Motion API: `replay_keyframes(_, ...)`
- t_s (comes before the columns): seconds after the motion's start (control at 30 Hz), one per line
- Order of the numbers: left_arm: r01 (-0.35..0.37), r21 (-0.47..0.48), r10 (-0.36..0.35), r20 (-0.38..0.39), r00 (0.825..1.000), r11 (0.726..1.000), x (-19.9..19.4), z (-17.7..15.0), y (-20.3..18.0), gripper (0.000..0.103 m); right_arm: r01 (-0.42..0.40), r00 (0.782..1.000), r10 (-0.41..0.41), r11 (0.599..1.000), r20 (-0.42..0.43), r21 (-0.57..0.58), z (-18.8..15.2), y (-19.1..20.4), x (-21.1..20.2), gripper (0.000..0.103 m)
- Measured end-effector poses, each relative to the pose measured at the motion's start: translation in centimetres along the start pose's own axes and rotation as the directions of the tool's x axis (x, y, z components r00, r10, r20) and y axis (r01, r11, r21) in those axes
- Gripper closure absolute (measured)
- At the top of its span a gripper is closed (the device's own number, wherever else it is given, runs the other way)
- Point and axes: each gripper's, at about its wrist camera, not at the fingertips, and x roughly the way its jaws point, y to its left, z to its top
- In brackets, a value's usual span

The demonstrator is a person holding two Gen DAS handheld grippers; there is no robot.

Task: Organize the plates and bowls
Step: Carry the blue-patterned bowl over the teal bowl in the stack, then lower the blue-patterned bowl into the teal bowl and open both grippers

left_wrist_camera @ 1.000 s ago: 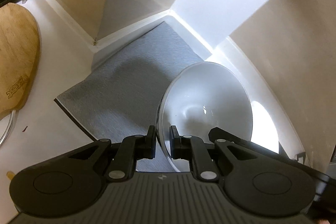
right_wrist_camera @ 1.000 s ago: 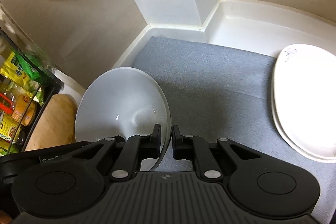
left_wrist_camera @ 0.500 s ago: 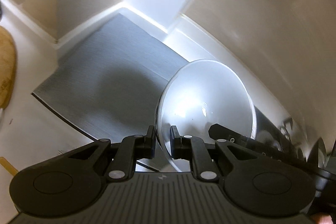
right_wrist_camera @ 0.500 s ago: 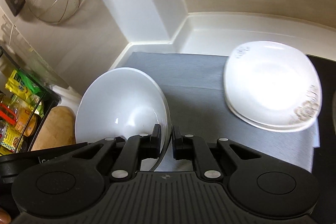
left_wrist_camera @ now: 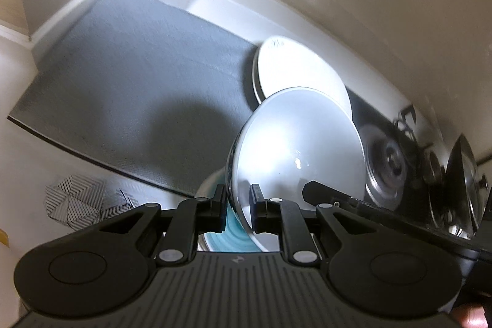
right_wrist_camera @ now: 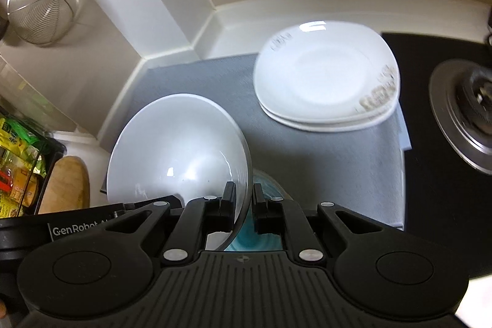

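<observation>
While both grippers clamp its rim, white bowl [right_wrist_camera: 175,143] tilts sideways.

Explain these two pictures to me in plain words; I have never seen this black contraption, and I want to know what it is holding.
There is no robot here. A person holds a two-finger grabbing tool in each hand, and each tool carries a wide-angle camera looking forward along its fingers. That black shape at the bottom of each picture is the tool itself.

One picture is from the left tongs, the other from the right tongs. Both sets of tongs are shut on the rim of the same white bowl, at opposite sides, so the bowl hangs between the two hands.

Below lies a grey mat on a white counter. On the mat sits a stack of white plates with a brownish pattern on the rim. Just under the bowl, a blue dish peeks out. To the right is a black hob with a metal burner.
</observation>
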Motion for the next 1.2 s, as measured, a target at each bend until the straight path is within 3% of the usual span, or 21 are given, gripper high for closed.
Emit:
replay_keyframes(0.4, -0.01, 0.01, 0.011, -0.095, 0.995, 1.0, 2.2, -1.4, 0.1, 0.087, 0.014, 0.998, -0.013, 1.0, -0.059, 0.018, -1.7, -1.0, 0.9, 0.092)
replay_keyframes(1.2, 0.008, 0.018, -0.005, -0.149, 0.989, 1.0, 3.0, -1.1, 0.7, 0.085, 0.015, 0.995, -0.009, 0.998, -0.101, 0.055, -2.1, -2.1, 1.7, 0.092)
